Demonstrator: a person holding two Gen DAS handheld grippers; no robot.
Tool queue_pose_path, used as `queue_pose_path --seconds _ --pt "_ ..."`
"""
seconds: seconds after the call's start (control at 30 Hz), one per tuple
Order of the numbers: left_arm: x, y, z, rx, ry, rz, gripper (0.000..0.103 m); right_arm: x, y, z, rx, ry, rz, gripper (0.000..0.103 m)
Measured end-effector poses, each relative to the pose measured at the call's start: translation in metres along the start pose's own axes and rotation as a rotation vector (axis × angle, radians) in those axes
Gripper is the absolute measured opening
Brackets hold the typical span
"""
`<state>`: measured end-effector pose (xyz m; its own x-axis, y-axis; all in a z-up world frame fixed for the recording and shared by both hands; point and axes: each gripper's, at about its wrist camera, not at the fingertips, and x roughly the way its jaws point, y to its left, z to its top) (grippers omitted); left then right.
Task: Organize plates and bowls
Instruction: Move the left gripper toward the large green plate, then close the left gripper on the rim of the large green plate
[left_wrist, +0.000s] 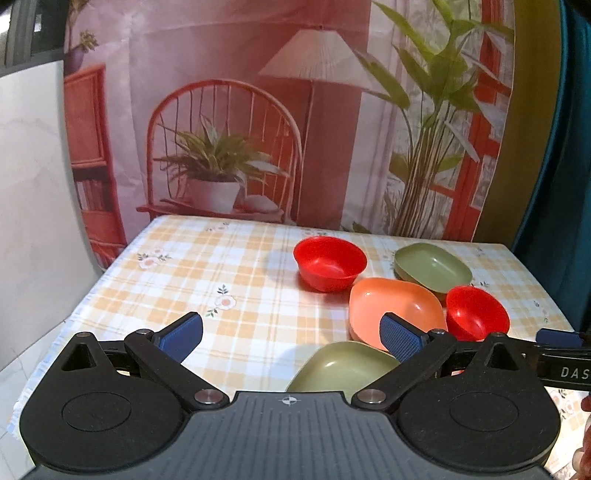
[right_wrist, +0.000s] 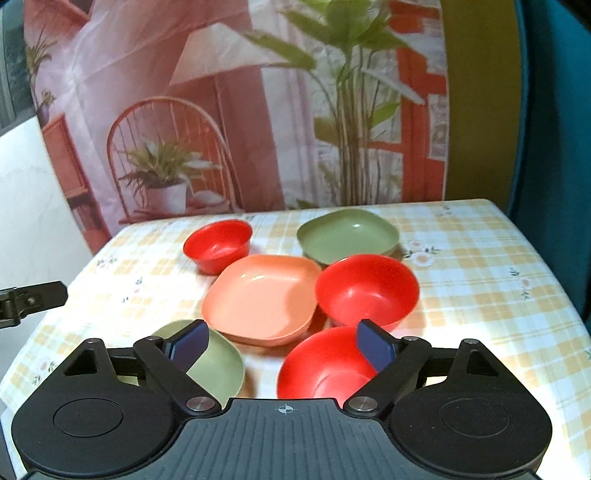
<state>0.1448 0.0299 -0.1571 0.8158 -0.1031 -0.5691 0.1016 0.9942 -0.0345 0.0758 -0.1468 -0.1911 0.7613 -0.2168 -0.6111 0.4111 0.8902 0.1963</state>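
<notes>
On a checked tablecloth lie three red round bowls, two green square plates and one orange square plate. In the right wrist view: far red bowl, middle red bowl, near red bowl, orange plate, far green plate, near green plate. My right gripper is open and empty above the near bowl and near green plate. My left gripper is open and empty over the near green plate, beside the orange plate. A red bowl stands farther back.
A printed backdrop with a chair, lamp and plants hangs behind the table. The table's left half holds only cloth. The left gripper's body shows at the left edge of the right wrist view. A teal curtain is at right.
</notes>
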Motion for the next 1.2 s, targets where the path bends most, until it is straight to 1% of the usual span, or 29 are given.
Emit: queue_pose_path --seconds 0.13,0.23,0.27,0.3,0.37,0.47,0.53,0.6,0.63,0.7,0.8,1.03,1.2 --pt "0.007 0.003 0.002 0.004 -0.006 -0.026 0.102 0.01 0.001 0.004 0.004 0.014 0.01 0.082" --pt "0.011 0.006 0.002 0.01 -0.01 -0.058 0.1 0.017 0.002 0.005 0.005 0.028 0.025 0.076" --pt "0.013 0.006 0.001 0.011 -0.007 -0.075 0.098 0.019 0.003 0.004 0.005 0.032 0.03 0.073" --pt "0.016 0.007 0.001 0.013 0.002 -0.091 0.093 0.021 0.004 0.004 0.004 0.039 0.034 0.071" --pt "0.023 0.009 -0.002 0.013 0.025 -0.114 0.088 0.024 0.005 0.004 0.002 0.047 0.041 0.069" --pt "0.03 0.01 -0.006 0.011 0.047 -0.137 0.085 0.029 0.008 0.003 0.0 0.062 0.051 0.065" --pt "0.036 0.011 -0.009 0.023 0.059 -0.145 0.082 0.031 0.01 0.001 -0.002 0.071 0.058 0.063" --pt "0.042 0.013 -0.011 0.037 0.077 -0.153 0.075 0.033 0.013 0.0 -0.005 0.083 0.063 0.062" --pt "0.044 0.016 -0.011 0.036 0.089 -0.162 0.072 0.034 0.015 -0.001 -0.008 0.088 0.064 0.062" --pt "0.05 0.021 -0.013 0.026 0.118 -0.178 0.064 0.036 0.018 -0.004 -0.014 0.098 0.063 0.061" --pt "0.056 0.025 -0.017 0.036 0.145 -0.166 0.058 0.038 0.023 -0.007 -0.017 0.112 0.07 0.059" --pt "0.058 0.03 -0.022 0.041 0.169 -0.113 0.058 0.042 0.03 -0.014 -0.026 0.144 0.087 0.055" --pt "0.06 0.032 -0.026 0.041 0.188 -0.119 0.054 0.044 0.037 -0.022 -0.041 0.173 0.1 0.053"
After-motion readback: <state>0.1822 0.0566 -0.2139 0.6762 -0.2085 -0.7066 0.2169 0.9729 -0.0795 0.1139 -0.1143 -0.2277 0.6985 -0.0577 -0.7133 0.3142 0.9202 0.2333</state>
